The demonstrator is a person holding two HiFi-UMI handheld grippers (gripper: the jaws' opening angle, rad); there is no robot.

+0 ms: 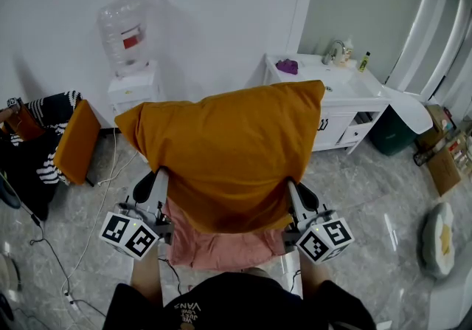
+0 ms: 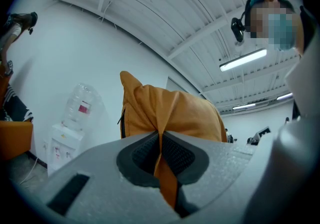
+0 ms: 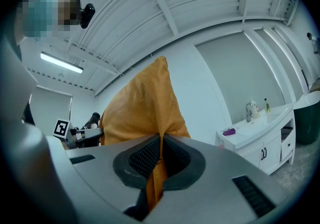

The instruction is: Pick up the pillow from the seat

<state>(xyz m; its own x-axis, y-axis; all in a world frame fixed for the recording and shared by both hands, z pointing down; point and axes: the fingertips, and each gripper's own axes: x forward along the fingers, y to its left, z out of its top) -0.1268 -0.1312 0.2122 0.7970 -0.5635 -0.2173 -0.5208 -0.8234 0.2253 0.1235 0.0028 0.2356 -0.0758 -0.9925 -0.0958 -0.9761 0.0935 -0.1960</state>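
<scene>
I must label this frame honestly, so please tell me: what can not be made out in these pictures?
Seat: head view, hidden behind the pillow; only pink fabric shows below it.
Tips of left gripper and right gripper: head view, covered by the pillow's edges.
Label of the small bottle: head view, too small.

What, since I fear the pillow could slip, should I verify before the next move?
1. Left gripper shut on pillow fabric: ok.
2. Right gripper shut on pillow fabric: ok.
3. Grips on opposite side edges, about level: ok.
4. Pillow's lower edge off the pink seat: cannot tell; it overlaps the seat in the head view.
5. Pillow apart from the water dispenser: ok.
</scene>
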